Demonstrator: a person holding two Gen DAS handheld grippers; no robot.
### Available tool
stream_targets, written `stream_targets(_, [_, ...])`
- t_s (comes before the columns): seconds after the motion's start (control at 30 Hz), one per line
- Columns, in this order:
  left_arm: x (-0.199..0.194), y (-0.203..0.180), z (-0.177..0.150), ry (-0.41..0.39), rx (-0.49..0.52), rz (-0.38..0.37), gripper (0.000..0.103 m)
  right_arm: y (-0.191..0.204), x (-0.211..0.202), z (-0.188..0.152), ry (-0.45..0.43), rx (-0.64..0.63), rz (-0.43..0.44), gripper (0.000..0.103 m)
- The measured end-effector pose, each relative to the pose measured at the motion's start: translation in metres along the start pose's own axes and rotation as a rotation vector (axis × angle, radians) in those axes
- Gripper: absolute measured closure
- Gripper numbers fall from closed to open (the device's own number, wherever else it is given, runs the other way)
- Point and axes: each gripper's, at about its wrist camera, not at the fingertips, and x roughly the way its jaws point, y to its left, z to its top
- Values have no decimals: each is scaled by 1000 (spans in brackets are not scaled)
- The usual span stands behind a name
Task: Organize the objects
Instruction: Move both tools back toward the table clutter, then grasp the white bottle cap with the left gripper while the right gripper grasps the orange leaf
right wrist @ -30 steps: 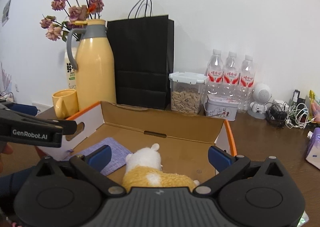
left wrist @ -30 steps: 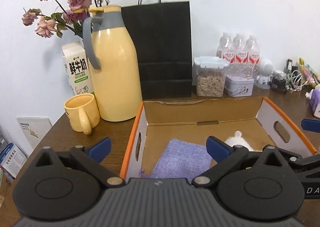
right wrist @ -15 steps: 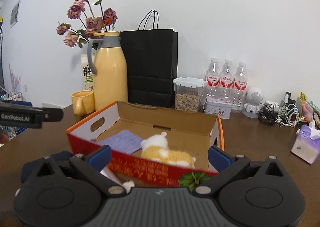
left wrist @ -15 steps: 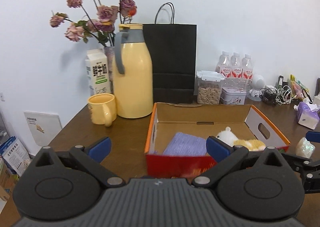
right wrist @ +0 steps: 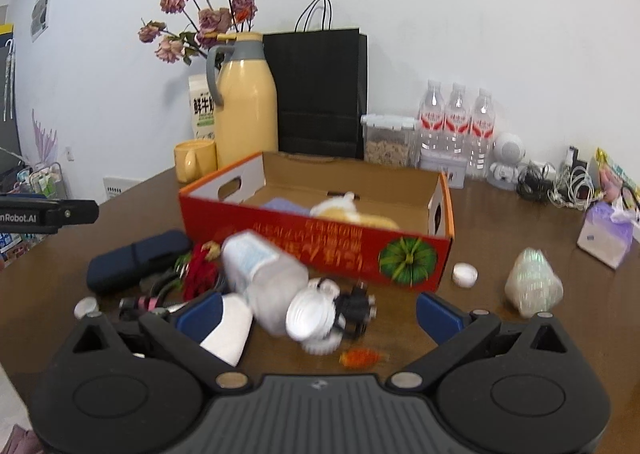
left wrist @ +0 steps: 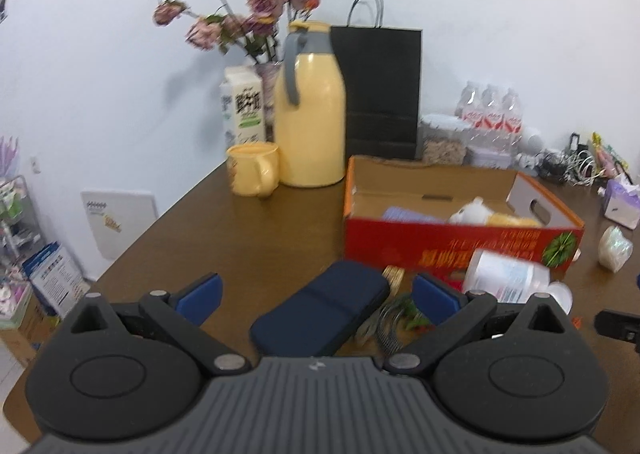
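The red cardboard box (right wrist: 316,238) sits mid-table with one plush toy (right wrist: 352,210) and one lilac pouch (right wrist: 280,205) already inside, and the clutter yet to be sorted lies along its near wall. Of that clutter, one navy case (left wrist: 320,310) lies straight ahead between the wide-open, empty left gripper (left wrist: 316,294), its long axis running away and to the right toward the box. One white bottle (right wrist: 272,286) lies on its side ahead of the equally open, empty right gripper (right wrist: 316,314) (cap toward the camera), with one loose cap (right wrist: 465,275) and one crinkly wrapped ball (right wrist: 534,283) further right.
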Motion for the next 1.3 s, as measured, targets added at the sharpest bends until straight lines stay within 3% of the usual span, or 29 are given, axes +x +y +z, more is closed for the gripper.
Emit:
stream_targets(0.27, [-4,18,-35,83,-8,21,0,6,-3,-23,54,7,8,0])
stream_targets(0.5, [15,20,-54,156,-3,28,0,16,6,-30,95,-12,25,0])
stream_targets(0.9, [39,16,-63,185,17,9,1,11,25,-32,144,2,-18,0])
stream_targets(1.17, [42,12,-63,176,22,-12,31,7,31,-32,162,4,-33,0])
stream_targets(1.27, [41,11,-62,168,22,-24,56,4,33,-33,166,8,-35,0])
stream_targets(1.3, [40,12,-62,166,21,-30,70,4,33,-34,167,10,-35,0])
